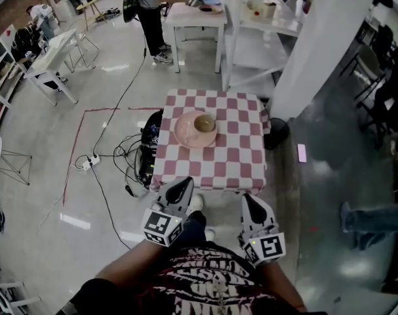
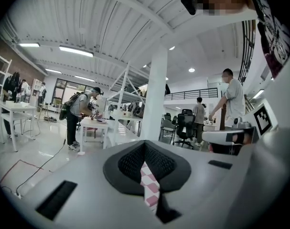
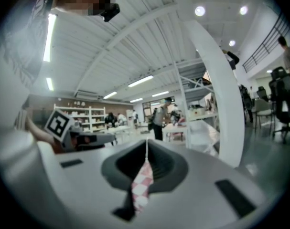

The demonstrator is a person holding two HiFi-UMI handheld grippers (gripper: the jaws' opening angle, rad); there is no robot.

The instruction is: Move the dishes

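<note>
One bowl (image 1: 204, 123) is carried on one pink plate (image 1: 187, 135); what the bowl holds cannot be told. The plate is set near the middle of the checked desk (image 1: 241, 159). Two grippers, the left gripper (image 1: 183, 182) and the right gripper (image 1: 248, 198), are held about level just off the desk's near edge, pointed toward it. Both pairs of fingers (image 2: 130, 163) are clenched together.

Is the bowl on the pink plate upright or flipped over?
Upright: the bowl shows its open hollow from above, resting on the pink plate.
</note>
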